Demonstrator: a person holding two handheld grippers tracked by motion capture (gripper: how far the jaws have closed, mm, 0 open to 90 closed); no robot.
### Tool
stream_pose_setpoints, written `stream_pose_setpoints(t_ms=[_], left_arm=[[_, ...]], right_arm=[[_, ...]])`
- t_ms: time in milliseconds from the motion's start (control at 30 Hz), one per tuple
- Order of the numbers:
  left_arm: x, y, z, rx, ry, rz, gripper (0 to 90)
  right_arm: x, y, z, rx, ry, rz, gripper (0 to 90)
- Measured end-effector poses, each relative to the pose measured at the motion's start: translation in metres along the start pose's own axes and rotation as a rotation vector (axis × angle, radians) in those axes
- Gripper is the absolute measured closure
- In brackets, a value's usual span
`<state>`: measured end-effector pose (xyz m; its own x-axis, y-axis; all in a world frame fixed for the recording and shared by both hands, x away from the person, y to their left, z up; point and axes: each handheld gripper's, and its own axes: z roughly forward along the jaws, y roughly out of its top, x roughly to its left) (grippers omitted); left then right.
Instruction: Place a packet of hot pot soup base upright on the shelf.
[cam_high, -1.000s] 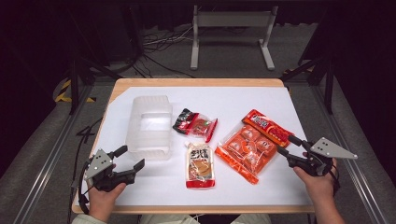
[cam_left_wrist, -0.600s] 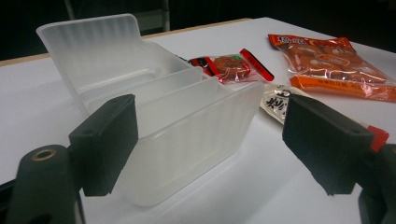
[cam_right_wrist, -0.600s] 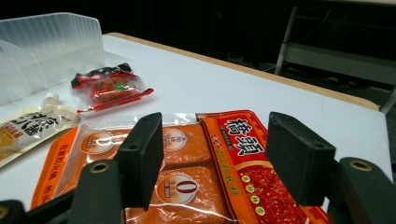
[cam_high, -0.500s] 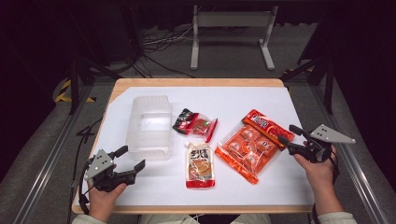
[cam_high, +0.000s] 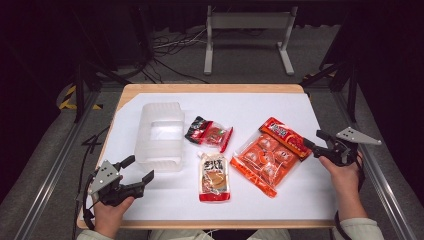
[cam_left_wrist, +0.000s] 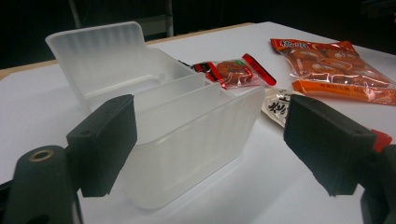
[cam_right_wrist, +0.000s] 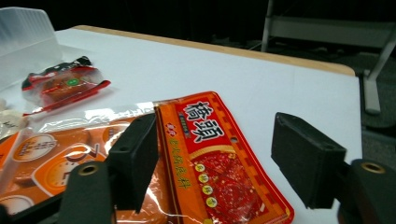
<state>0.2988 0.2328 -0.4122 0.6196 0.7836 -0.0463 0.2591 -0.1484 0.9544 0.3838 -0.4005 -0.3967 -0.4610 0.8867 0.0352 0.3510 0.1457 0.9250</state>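
**Orange snack bag lined up, nothing packed yet**

Orange and red, the big snack bag (cam_high: 267, 156) lies flat on the white table (cam_high: 300, 105), at about four o'clock from the clear plastic box (cam_high: 159, 135). The right gripper (cam_high: 309, 141) sits at the bag's three o'clock end with its jaws spread; they have just been opening wider. In the right gripper view the bag's red header lies between and below the pads, which do not press on it.

The left gripper (cam_high: 139, 170) hangs at the box's seven o'clock corner, jaws apart and holding nothing.

The box is empty. A small red packet (cam_high: 210, 133) and a beige pouch (cam_high: 214, 176) lie between box and bag, untouched. Judging from this, the packing has barely begun: all three snacks are left to go in, and the bag looks like the first pick.
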Motion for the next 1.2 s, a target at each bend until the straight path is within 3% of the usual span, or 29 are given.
stream_pose_setpoints(t_ms=[300,467,667,967,1200], left_arm=[[0.002,0.001,-0.007,-0.014,0.024,0.0,17.3],[0.002,0.001,-0.009,-0.018,0.03,0.005,17.3],[0.003,0.001,-0.01,-0.02,0.034,0.003,17.3],[0.004,-0.001,-0.012,-0.015,0.045,0.004,17.1],[0.004,-0.002,-0.015,-0.008,0.055,0.003,17.1]], right_arm=[[-0.013,-0.007,0.007,0.064,-0.001,0.059,31.1],[-0.017,-0.013,0.014,0.092,0.015,0.083,30.8],[-0.02,-0.017,0.02,0.127,0.003,0.096,30.5],[-0.025,-0.019,0.026,0.156,-0.026,0.13,23.9],[-0.031,-0.026,0.033,0.196,-0.014,0.162,19.7]])
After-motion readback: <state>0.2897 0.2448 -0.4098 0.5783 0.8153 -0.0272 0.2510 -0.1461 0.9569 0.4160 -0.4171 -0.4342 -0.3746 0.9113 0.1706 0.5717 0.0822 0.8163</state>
